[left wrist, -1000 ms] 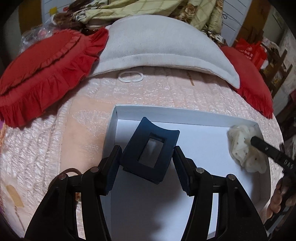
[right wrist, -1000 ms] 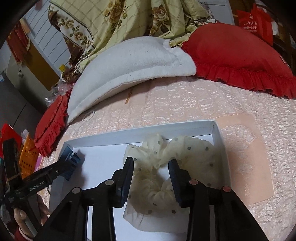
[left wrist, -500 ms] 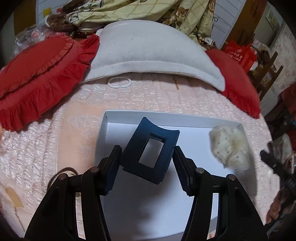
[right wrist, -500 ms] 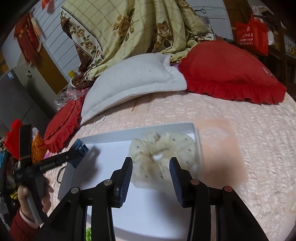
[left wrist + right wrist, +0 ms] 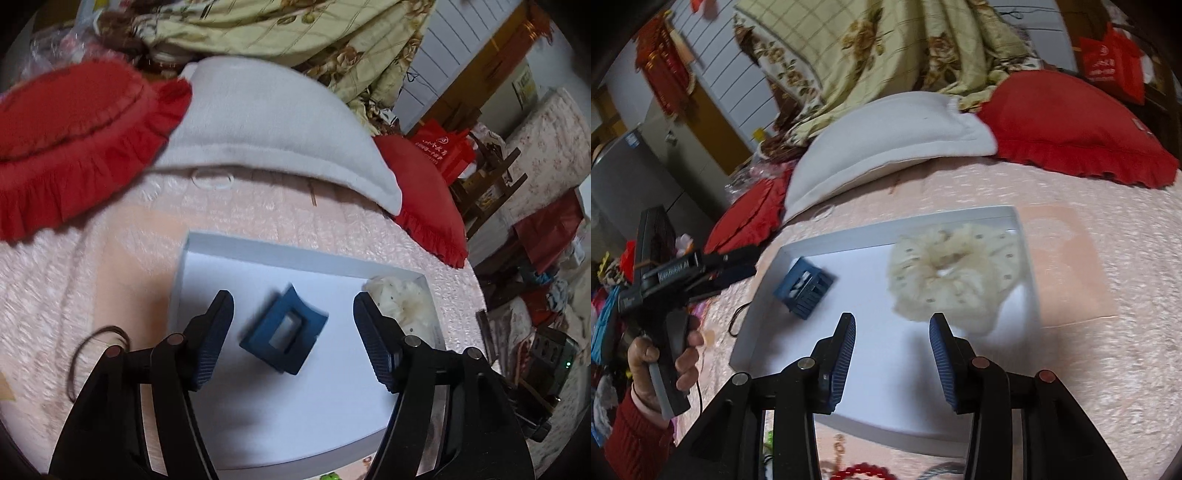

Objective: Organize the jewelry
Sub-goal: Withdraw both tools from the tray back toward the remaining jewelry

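A dark blue hair clip (image 5: 264, 341) lies loose on the floor of the white box (image 5: 295, 254), blurred, below and between the fingers of my left gripper (image 5: 292, 298). The left jaws are opening, and neither pad touches the clip. A cream dotted scrunchie (image 5: 402, 299) rests in the box's far right corner. In the right wrist view the scrunchie (image 5: 956, 269) lies ahead of my right gripper (image 5: 892, 317), which is open and holds nothing. The clip (image 5: 807, 284) sits at the left of the box (image 5: 849, 236), with the left gripper (image 5: 738, 260) just outside that wall.
The box sits on a pink quilted bedspread (image 5: 74, 258). Red ruffled cushions (image 5: 74, 122) and a white pillow (image 5: 266, 129) line the far side. A brown hair tie (image 5: 92, 343) lies left of the box, a white ring (image 5: 212, 179) beyond it, red beads (image 5: 860, 472) near me.
The left jaws widened and let go of the blue clip, which now lies in the box; the left gripper lifted. The right gripper drew back from the scrunchie.
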The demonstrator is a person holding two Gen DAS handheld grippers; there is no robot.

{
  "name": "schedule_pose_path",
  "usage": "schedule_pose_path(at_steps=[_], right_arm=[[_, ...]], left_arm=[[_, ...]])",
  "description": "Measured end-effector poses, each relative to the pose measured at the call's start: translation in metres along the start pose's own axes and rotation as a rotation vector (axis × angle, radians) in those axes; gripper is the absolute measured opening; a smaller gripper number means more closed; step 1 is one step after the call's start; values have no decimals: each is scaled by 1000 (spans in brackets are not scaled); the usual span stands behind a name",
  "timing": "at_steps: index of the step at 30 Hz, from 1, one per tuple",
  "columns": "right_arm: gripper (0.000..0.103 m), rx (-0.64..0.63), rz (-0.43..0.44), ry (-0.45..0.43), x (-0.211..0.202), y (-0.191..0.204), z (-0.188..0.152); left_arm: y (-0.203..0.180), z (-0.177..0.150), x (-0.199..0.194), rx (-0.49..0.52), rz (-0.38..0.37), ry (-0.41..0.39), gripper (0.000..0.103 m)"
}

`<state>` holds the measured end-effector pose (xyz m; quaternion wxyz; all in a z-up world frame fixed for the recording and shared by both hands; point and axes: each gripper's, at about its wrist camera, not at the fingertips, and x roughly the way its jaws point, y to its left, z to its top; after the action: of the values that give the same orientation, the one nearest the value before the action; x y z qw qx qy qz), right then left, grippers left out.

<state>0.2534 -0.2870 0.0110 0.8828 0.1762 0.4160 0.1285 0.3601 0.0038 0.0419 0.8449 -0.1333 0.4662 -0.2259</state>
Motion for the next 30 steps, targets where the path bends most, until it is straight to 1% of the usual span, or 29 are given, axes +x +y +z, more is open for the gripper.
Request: schedule_pose_path(at_steps=[2, 3, 5, 6, 7, 8, 10, 11, 13, 15, 19, 21, 23, 28, 30], right_arm=[[40, -23, -8, -8, -1, 8, -1], [40, -26, -9, -14, -2, 9, -2], [40, -6, -16, -20, -9, 4, -2], [40, 7, -22, -25, -13, 0, -2], [40, 27, -42, -36, -19, -7, -3], [40, 40, -67, -47, -25, -15, -4], [40, 58, -131, -61, -37, -31, -9], [40, 64, -164, -59, -40, -39, -12], [40, 87, -200, -30, -41, -54, -20], [40, 114, -222, 4, -38, -67, -29], [40, 123, -240, 39, -27, -75, -42], [40, 112, -247, 58, -22, -75, -48], [40, 92, -270, 62, -17, -72, -49], [40, 44, -336, 73, -12, -75, -45], [40, 45, -342, 74, -11, -80, -43]], left_arm=[[-1, 1, -5, 17, 37, 0, 68], [-2, 1, -7, 30, 67, -8, 68], [-7, -4, -19, 90, 150, -46, 68], [-6, -7, -22, 110, 180, -58, 68], [-6, -12, -28, 130, 230, -71, 68], [-3, -17, -31, 134, 255, -75, 68], [8, -30, -34, 130, 281, -67, 68], [15, -35, -33, 123, 295, -54, 68], [32, -49, -30, 88, 323, -22, 68], [49, -60, -27, 43, 318, 7, 68], [72, -79, -19, -53, 264, 57, 67], [74, -86, -13, -74, 225, 87, 67], [70, -93, -11, -78, 197, 103, 67], [42, -106, -12, -32, 145, 114, 67], [34, -111, -12, -15, 134, 119, 67]])
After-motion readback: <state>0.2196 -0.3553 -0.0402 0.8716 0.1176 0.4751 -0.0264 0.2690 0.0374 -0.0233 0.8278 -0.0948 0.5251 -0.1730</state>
